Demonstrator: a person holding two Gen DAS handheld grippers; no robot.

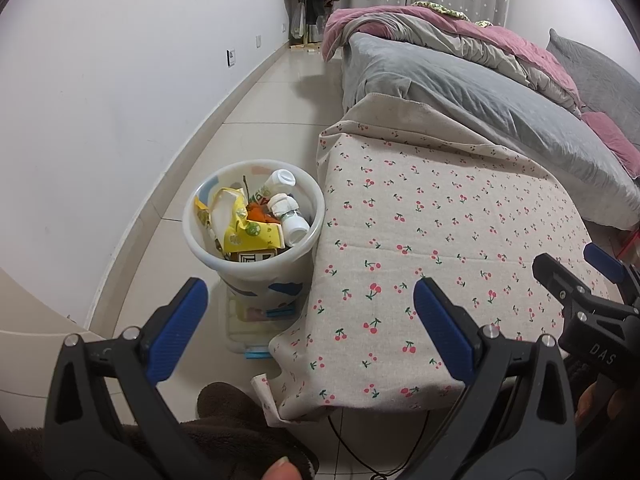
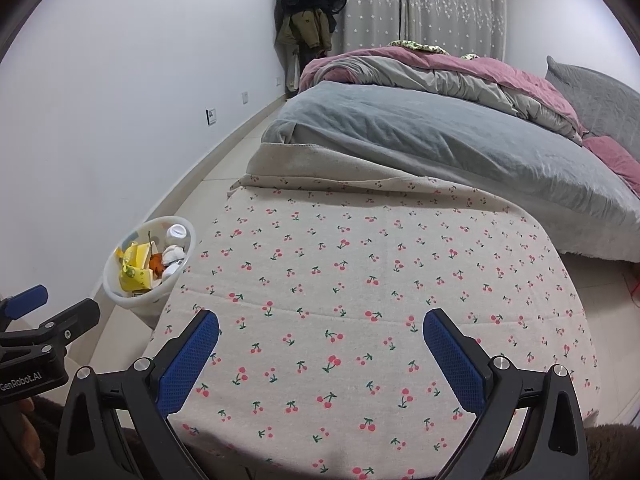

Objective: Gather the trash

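A white translucent trash bin (image 1: 224, 256) stands on the floor against the table's left side. It holds a yellow wrapper (image 1: 240, 224), white bottles (image 1: 286, 216) and orange scraps. The bin also shows in the right wrist view (image 2: 136, 300). My left gripper (image 1: 310, 308) is open and empty, hovering over the table's front left corner, near the bin. My right gripper (image 2: 320, 334) is open and empty above the table with the cherry-print cloth (image 2: 380, 280). The right gripper also appears at the right edge of the left wrist view (image 1: 576, 268).
A bed with a grey blanket (image 2: 440, 136) and pink quilt lies beyond the table. A white wall (image 1: 100, 100) runs along the left. A clear plastic box (image 1: 248, 328) sits on the floor under the bin. Coats (image 2: 308, 12) hang in the far corner.
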